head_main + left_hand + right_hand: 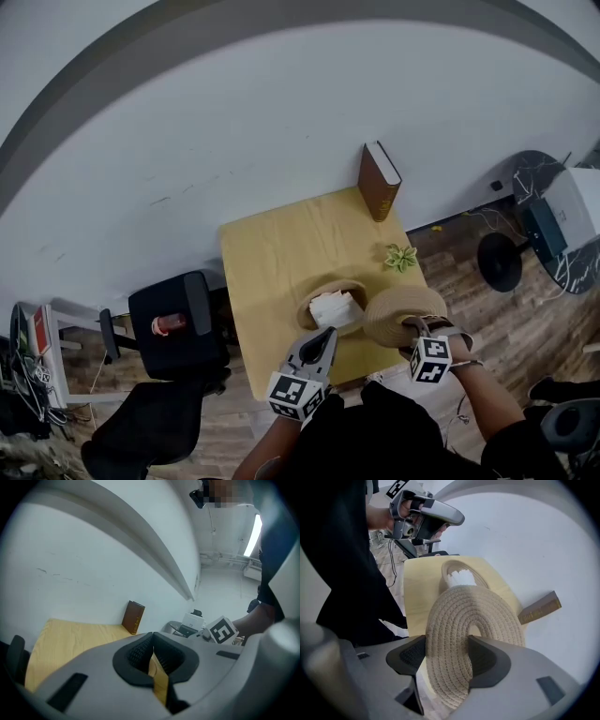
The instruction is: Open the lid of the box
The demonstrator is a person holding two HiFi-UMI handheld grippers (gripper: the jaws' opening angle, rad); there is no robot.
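A round woven box (330,292) stands on the yellow table (272,253), uncovered, with white contents (336,308) showing inside. Its woven lid (403,314) is off the box and hangs to the right of it, tilted on edge. My right gripper (414,330) is shut on the lid (473,611), whose rim sits between the pads (412,654). My left gripper (327,337) hovers at the box's near edge, shut with nothing in it. In the left gripper view a thin wedge of table shows between the closed pads (140,651).
A brown book (379,180) stands upright at the table's far edge against the wall. A small green plant (401,257) lies near the right edge. A black chair (178,323) stands left of the table. Equipment and cables (544,225) crowd the floor at right.
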